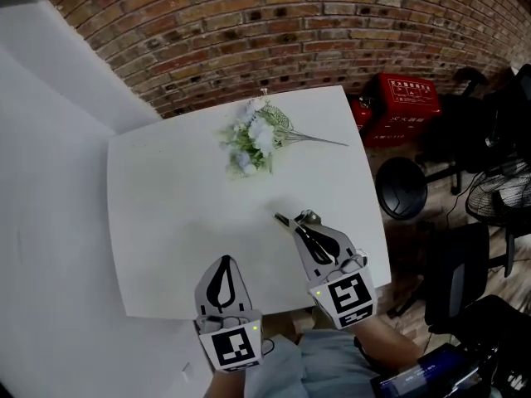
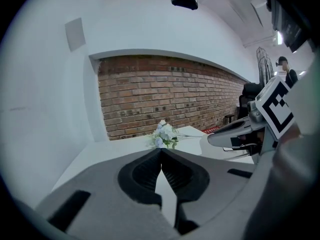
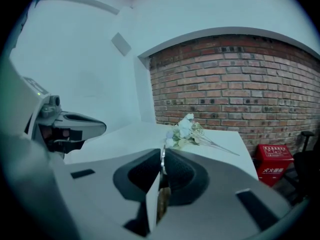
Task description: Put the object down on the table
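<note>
Nearest me, left gripper (image 1: pixel 224 262) jaws pressed together, empty; my right gripper (image 1: pixel 305 223) pinches a thin metal object (image 1: pixel 284 220), short of the flowers (image 1: pixel 253 143).

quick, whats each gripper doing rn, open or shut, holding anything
Left gripper: shut, nothing between its jaws.
Right gripper: shut on a thin metal object; what the object is cannot be told.

Studio-like office workroom: exposed brick wall (image 1: pixel 290 23), white table (image 1: pixel 182 222), black office chairs (image 1: pixel 458 265), floor fan (image 1: pixel 502 193), red box (image 1: pixel 408 102).
</note>
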Action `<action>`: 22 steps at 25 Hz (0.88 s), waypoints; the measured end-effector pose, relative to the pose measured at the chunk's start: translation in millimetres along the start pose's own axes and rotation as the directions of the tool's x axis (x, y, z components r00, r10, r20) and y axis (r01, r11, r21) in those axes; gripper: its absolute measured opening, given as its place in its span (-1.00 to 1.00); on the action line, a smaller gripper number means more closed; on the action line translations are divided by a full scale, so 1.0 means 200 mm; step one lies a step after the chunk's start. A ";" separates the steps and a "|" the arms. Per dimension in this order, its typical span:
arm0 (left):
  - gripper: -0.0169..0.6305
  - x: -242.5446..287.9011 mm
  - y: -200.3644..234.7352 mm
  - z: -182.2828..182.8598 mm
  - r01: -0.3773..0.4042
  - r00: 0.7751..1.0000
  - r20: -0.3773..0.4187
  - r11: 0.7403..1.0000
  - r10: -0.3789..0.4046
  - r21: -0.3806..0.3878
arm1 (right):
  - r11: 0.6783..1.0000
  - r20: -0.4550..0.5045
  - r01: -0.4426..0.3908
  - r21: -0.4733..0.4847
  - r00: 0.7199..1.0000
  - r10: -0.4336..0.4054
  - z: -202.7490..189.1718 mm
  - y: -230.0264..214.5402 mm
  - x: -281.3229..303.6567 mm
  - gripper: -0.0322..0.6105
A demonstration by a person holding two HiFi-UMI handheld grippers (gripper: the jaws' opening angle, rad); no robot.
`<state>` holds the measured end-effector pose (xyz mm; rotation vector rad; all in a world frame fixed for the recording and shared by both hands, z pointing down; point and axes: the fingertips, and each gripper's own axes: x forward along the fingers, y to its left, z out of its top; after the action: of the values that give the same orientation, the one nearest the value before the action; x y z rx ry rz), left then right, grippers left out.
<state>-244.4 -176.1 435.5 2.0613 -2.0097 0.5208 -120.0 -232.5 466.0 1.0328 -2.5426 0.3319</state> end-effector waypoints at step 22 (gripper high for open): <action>-0.92 0.16 0.00 -0.22 0.082 0.992 -0.097 0.997 -0.082 -0.003 | 0.997 -0.107 0.031 0.066 0.994 -0.024 -0.26 -0.02 0.12 -0.79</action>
<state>-247.7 -188.7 488.8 2.0670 -1.8626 0.5947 -120.1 -231.5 523.9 1.0455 -2.4356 0.4550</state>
